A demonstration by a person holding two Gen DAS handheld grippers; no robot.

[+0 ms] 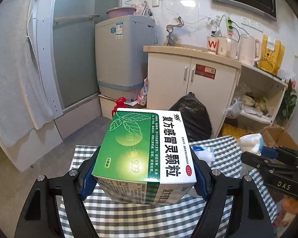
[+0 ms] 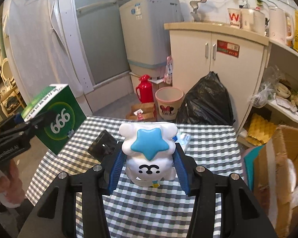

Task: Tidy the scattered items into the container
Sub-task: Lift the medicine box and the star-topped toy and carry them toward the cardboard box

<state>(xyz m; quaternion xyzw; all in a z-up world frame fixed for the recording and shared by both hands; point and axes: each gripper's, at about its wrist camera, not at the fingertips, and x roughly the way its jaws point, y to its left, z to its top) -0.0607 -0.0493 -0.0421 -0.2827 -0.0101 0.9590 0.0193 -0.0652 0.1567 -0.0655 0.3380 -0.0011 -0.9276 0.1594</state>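
My left gripper [image 1: 144,170] is shut on a green and white medicine box [image 1: 145,154], held above the checked tablecloth [image 1: 129,218]. The same box [image 2: 55,119] shows at the left of the right wrist view, lifted over the table's left edge. My right gripper [image 2: 148,158] is shut on a white bear-shaped toy with a blue star [image 2: 149,150], held above the cloth. From the left wrist view, that toy [image 1: 250,140] and the right gripper [image 1: 268,154] sit at the right. A black object [image 2: 103,144] and a white and blue tube [image 2: 183,138] lie on the table beyond the toy.
An open cardboard box [image 2: 282,170] stands on the floor right of the table. Beyond the far edge are a black rubbish bag [image 2: 206,101], a pink bin [image 2: 168,103], a red flask [image 2: 144,89] and a white cabinet [image 2: 214,59]. A person's hand [image 2: 4,186] holds the left gripper.
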